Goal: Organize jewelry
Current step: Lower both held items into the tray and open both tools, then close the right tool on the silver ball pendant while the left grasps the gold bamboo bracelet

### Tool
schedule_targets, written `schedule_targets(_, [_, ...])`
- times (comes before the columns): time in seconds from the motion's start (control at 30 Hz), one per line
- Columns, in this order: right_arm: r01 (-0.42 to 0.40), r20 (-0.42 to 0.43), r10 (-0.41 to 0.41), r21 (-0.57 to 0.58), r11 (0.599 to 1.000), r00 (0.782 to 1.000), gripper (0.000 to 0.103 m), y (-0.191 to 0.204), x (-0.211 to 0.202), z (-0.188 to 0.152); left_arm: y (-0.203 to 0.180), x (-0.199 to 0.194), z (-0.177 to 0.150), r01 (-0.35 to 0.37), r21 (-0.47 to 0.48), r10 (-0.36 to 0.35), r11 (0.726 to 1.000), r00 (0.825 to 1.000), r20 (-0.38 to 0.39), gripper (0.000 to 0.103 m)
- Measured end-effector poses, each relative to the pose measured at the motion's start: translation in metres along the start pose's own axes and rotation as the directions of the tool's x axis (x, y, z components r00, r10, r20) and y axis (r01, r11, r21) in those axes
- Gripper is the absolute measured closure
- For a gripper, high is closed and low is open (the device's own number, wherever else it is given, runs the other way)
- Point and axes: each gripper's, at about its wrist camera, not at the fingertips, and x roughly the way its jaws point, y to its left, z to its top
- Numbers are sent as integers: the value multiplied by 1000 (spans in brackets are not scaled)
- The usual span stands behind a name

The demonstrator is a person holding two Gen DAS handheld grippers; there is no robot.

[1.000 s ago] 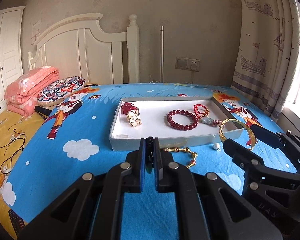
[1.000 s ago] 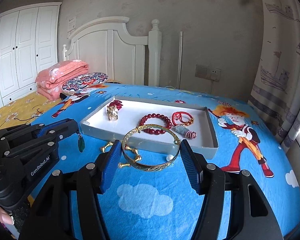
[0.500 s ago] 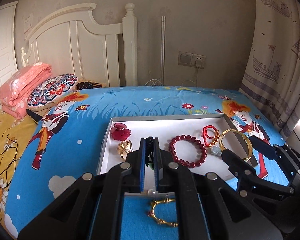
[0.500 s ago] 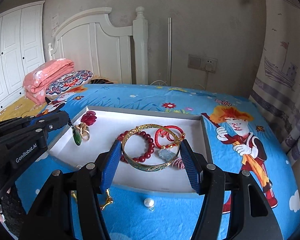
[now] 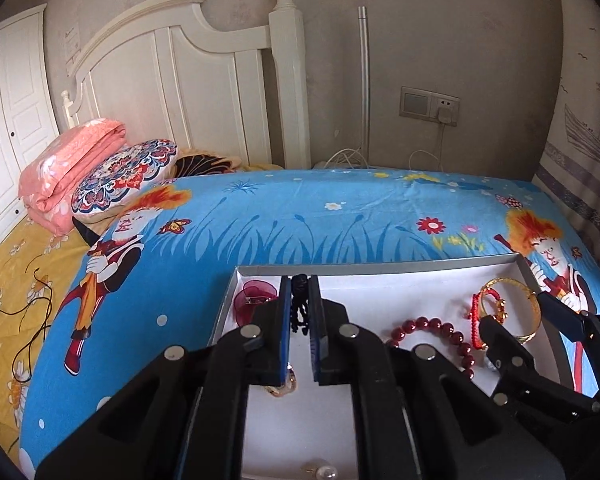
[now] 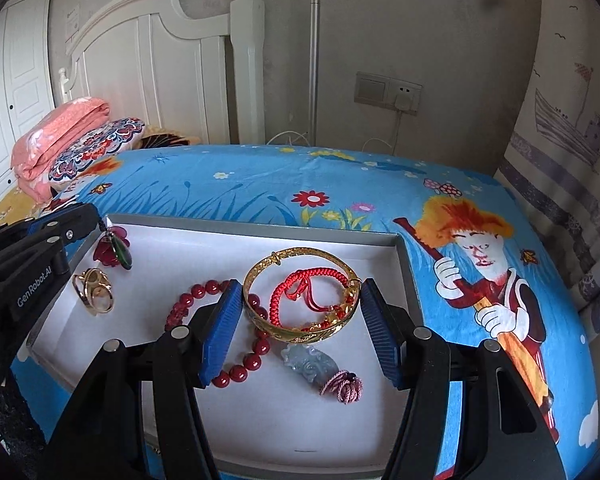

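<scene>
A shallow white tray (image 6: 260,226) lies on the bed. My left gripper (image 5: 300,280) is over the tray's left end, and its jaws are opening slightly around the black cord (image 5: 300,306) that they pinch. From that cord a green pendant (image 6: 123,254) hangs above a red rose piece (image 6: 102,254). My right gripper (image 6: 300,284) holds a gold bangle (image 6: 300,254) level between its blue pads over the tray's middle, jaws easing apart. Under it lie a red cord bracelet (image 6: 312,276), a red bead bracelet (image 6: 236,372), a gold ring piece (image 6: 94,294) and a pale stone charm (image 6: 310,364).
The blue cartoon sheet (image 5: 300,220) covers the bed. A pink folded blanket (image 5: 72,160) and a patterned pillow (image 5: 128,172) sit at the far left by the white headboard (image 5: 180,80). A curtain (image 6: 560,160) hangs on the right. A pearl piece (image 5: 326,472) shows at the bottom edge.
Both grippers have moved forward from in front of the tray to over it, carrying the pendant and the bangle. The gold clasp on the sheet has dropped out of view.
</scene>
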Motion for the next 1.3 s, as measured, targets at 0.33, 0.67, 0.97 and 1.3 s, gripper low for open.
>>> schedule_targets(0.33, [-80,50,78,26,996,996,30,-11,-40,-28,34,-27,-36,1,-51,-2,999,1000,-15,20])
schedule_targets(0.67, [-91,19,91,-5,996,996,30,-16,-78,-88,58,-85,-120,49,-71,-51,996,999,-16,11])
schedule_targets(0.97, [-64,-4,63,-71,995,998,45,0,-86,-105,59,-104,-168,29,-53,-29,998,1000,-5,11])
schedule_targets(1.3, [-81,-126,72,-63,995,989,66,4,-54,-93,51,-89,-156,50,-35,-52,998,998,-38,11])
